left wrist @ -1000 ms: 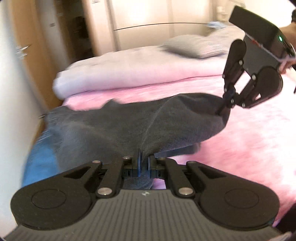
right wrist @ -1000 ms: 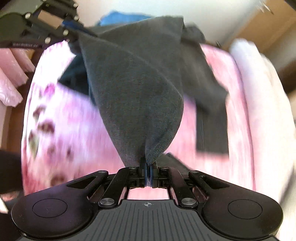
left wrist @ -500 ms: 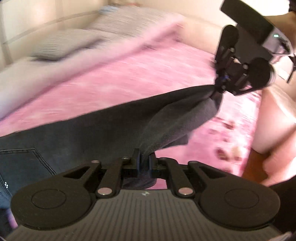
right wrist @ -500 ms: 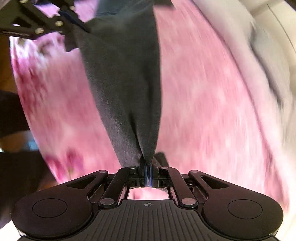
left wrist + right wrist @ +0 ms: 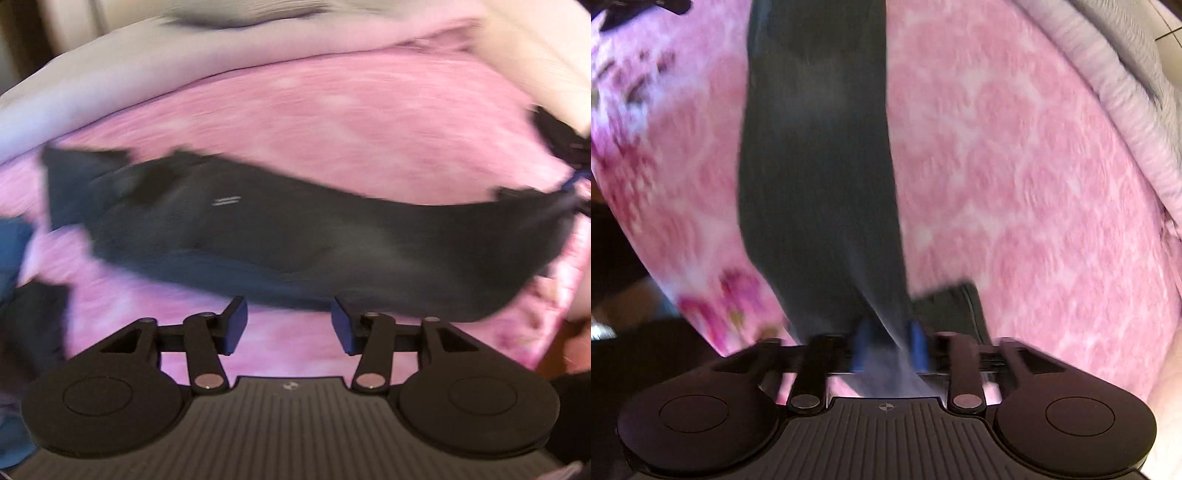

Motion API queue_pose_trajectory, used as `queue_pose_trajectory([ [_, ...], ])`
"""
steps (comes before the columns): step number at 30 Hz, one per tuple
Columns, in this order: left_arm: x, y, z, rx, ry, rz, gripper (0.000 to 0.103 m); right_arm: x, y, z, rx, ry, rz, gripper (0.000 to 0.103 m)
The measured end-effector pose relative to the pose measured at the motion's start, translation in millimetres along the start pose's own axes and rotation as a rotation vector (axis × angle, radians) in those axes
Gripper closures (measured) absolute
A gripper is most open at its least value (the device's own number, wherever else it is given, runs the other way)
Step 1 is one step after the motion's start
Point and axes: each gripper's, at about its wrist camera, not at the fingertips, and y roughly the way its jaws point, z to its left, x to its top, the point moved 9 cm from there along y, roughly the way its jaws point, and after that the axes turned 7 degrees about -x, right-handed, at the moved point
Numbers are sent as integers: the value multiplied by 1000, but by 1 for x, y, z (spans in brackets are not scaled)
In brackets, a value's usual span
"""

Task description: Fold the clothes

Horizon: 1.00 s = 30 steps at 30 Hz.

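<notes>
Now, line by line:
Garment: a dark grey garment (image 5: 280, 236) lies stretched in a long band across the pink bed cover (image 5: 332, 122); motion blur hides its details, apart from a small pale mark near its middle.
Left gripper (image 5: 286, 325): its jaws have just been opening and stand well apart; nothing is between the blue pads (image 5: 236, 325), and the garment's near edge lies just beyond the tips, with pink cover showing in the gap.
Right gripper (image 5: 889, 345): its jaws have just been opening too; a blurred strip of the garment (image 5: 816, 166) runs down between the blue pads (image 5: 918, 343), which no longer pinch it, though blur makes any light contact hard to judge.
Other end: in the left wrist view the garment's far right corner tapers to the right gripper at the picture's edge.
Surroundings: a pale duvet (image 5: 110, 81) is bunched along the far side of the bed; a blue cloth (image 5: 11, 243) sits at the left edge.
</notes>
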Motion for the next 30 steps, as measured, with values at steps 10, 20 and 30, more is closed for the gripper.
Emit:
queue_pose_trajectory([
  [10, 17, 35, 105, 29, -39, 12, 41, 184, 26, 34, 196, 74, -254, 47],
  [20, 7, 49, 107, 38, -195, 1, 24, 298, 150, -14, 374, 190, -311, 33],
  [30, 13, 17, 96, 1, -470, -61, 24, 287, 98, 0, 555, 201, -412, 95],
])
